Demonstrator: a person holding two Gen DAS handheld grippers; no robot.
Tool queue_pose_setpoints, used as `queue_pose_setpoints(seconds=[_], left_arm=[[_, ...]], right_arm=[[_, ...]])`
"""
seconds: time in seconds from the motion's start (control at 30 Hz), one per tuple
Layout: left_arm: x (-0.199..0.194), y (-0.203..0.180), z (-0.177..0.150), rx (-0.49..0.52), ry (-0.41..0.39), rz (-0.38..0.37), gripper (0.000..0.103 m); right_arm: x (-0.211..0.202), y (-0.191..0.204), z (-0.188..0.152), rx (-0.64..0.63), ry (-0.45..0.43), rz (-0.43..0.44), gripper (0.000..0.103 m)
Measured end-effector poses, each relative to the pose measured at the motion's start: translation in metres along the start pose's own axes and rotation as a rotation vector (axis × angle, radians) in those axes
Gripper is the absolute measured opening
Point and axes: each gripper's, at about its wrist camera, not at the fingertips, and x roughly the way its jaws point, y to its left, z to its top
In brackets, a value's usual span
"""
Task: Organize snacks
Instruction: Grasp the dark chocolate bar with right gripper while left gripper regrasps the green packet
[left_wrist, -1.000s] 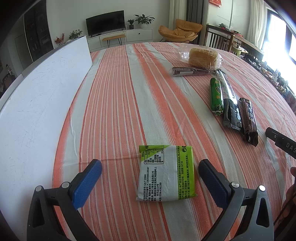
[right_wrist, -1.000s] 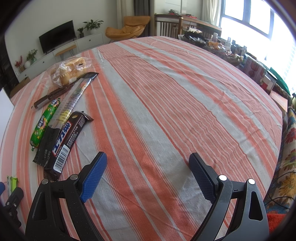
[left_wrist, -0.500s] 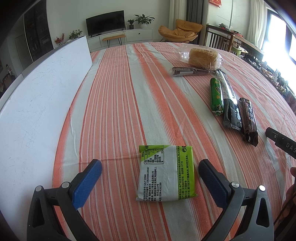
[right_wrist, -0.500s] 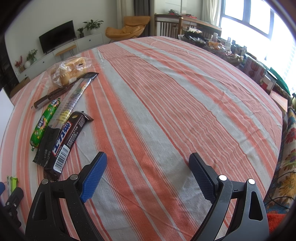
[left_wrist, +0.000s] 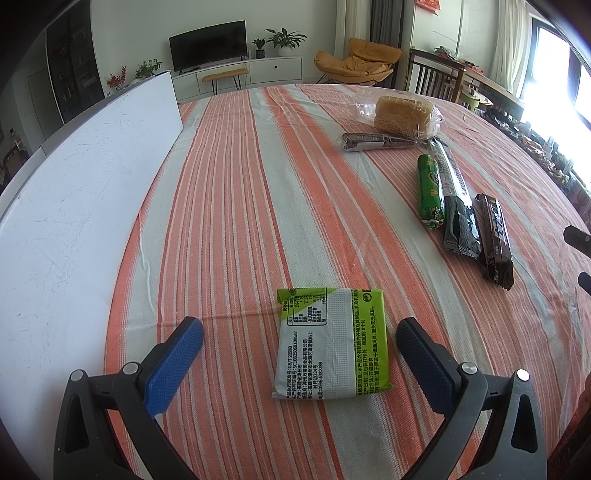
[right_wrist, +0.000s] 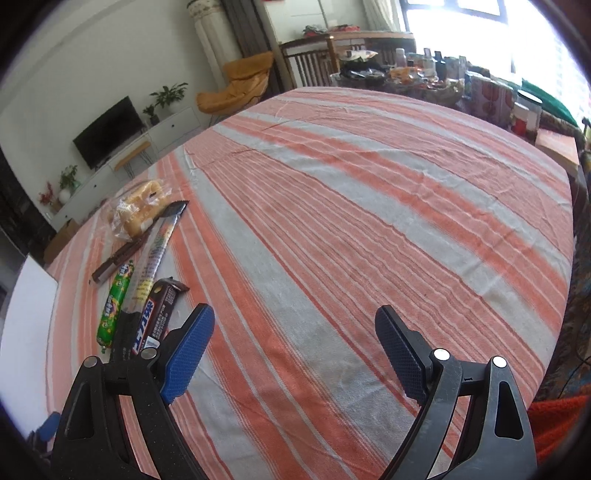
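A living room seen past my striped tablecloth

From my feeds, a white board lies along the table's left edge. Beyond it, a dark television sits on a low white cabinet with potted plants. An orange lounge chair stands near wooden dining chairs, and a cluttered side table sits below the bright window.

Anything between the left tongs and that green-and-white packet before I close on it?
Nothing visible. The green-and-white packet lies flat on the striped tablecloth, between the open fingers of the left tongs, with bare cloth on both sides. The other snacks lie far off to the right.
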Motion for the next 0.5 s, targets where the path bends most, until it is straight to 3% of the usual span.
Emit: queue_pose_setpoints(seconds=[0.07, 0.13, 0.23, 0.3, 0.37, 0.4, 0.47, 0.5], left_arm=[[-0.001, 0.001, 0.000, 0.019, 0.021, -0.014, 0.103], [-0.004, 0.002, -0.001, 0.027, 0.049, -0.031, 0.102], [-0.010, 0.002, -0.003, 0.034, 0.050, -0.065, 0.094], [-0.012, -0.001, -0.004, 0.064, 0.045, -0.062, 0.080], [-0.014, -0.005, -0.004, 0.099, 0.039, -0.067, 0.070], [-0.015, -0.006, -0.003, 0.109, 0.035, -0.073, 0.057], [-0.018, -0.008, -0.004, 0.127, 0.030, -0.071, 0.050], [-0.019, -0.007, -0.005, 0.124, 0.028, -0.076, 0.049]], right_arm=[[-0.003, -0.020, 0.004, 0.119, -0.003, 0.077, 0.092], [-0.003, -0.022, 0.007, 0.154, 0.017, 0.155, 0.092], [-0.003, 0.018, 0.005, -0.011, 0.061, 0.242, 0.090], [0.003, 0.053, -0.003, -0.118, 0.135, 0.306, 0.088], [0.018, 0.082, -0.006, -0.183, 0.212, 0.261, 0.086], [0.027, 0.091, -0.008, -0.180, 0.251, 0.237, 0.083], [0.045, 0.104, -0.008, -0.187, 0.321, 0.223, 0.054], [0.052, 0.107, -0.010, -0.209, 0.345, 0.191, 0.047]])
